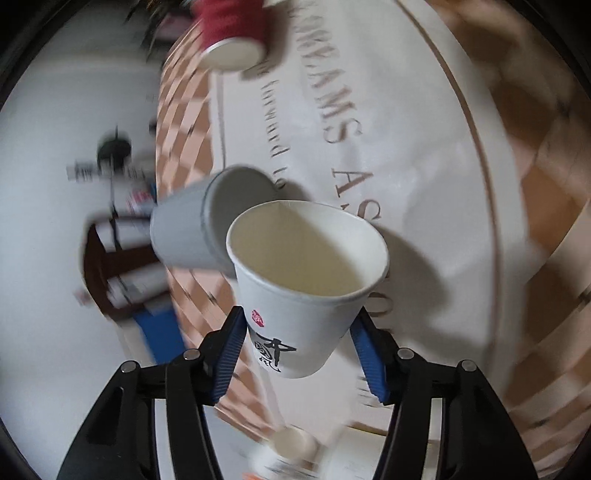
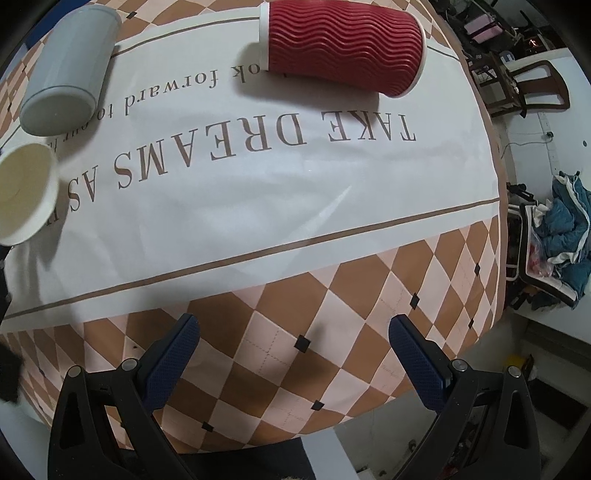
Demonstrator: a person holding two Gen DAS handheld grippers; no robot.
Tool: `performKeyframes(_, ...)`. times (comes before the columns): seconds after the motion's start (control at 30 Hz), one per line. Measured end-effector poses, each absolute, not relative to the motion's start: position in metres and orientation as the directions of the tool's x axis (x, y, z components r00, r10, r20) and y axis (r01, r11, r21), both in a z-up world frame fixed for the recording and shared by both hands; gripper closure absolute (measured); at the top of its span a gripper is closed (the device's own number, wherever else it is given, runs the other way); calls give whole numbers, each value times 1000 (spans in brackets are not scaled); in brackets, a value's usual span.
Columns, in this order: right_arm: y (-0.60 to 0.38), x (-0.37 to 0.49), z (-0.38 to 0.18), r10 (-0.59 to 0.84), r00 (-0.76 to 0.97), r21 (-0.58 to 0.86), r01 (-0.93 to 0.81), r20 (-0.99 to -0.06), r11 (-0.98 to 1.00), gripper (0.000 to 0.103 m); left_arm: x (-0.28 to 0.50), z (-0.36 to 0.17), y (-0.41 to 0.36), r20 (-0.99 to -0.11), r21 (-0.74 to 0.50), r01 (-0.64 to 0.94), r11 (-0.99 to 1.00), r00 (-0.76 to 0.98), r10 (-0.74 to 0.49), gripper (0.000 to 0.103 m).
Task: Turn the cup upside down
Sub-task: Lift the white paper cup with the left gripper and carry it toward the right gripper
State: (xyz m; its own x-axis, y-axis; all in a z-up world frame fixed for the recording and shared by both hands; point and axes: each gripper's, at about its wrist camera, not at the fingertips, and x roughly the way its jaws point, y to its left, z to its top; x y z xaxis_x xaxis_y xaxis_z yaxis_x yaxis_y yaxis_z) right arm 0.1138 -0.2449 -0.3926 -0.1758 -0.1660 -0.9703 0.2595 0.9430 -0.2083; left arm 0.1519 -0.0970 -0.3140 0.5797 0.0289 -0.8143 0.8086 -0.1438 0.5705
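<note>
My left gripper (image 1: 297, 325) is shut on a white paper cup (image 1: 306, 273) with black and red print. It holds the cup by its lower body, above the table, with the open mouth facing the camera. The same cup (image 2: 26, 194) shows at the left edge of the right wrist view. A grey cup (image 1: 192, 225) stands mouth down behind it and also shows in the right wrist view (image 2: 70, 70). A red ribbed cup (image 1: 232, 33) stands mouth down too; it appears in the right wrist view (image 2: 343, 46). My right gripper (image 2: 295, 332) is open and empty above the checkered border.
The table wears a white cloth (image 2: 280, 192) with brown lettering and a brown-and-pink checkered border (image 2: 332, 332). Its right edge drops to the floor, where a chair (image 2: 532, 85) and a rack with blue clothes (image 2: 561, 229) stand.
</note>
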Motion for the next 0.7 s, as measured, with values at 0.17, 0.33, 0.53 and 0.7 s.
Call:
performKeyframes(0.17, -256, 112, -393, -155, -158, -192, 254, -975, 948, 0, 172, -279, -102, -955, 297, 895, 333, 285, 87, 48)
performKeyframes(0.33, -274, 110, -397, -131, -143, -160, 221, -981, 962, 0, 179, -273, -98, -1000, -9, 669, 743, -4, -8, 48)
performKeyframes(0.53, -299, 102, -406, -117, -135, -138, 157, -984, 978, 0, 166, -296, -89, -957, -262, 223, 939, -183, -224, 48)
performKeyframes(0.7, -326, 94, -414, -97, -139, -117, 141, -986, 983, 0, 151, -325, -95, -925, -320, -2, 947, -214, -313, 48)
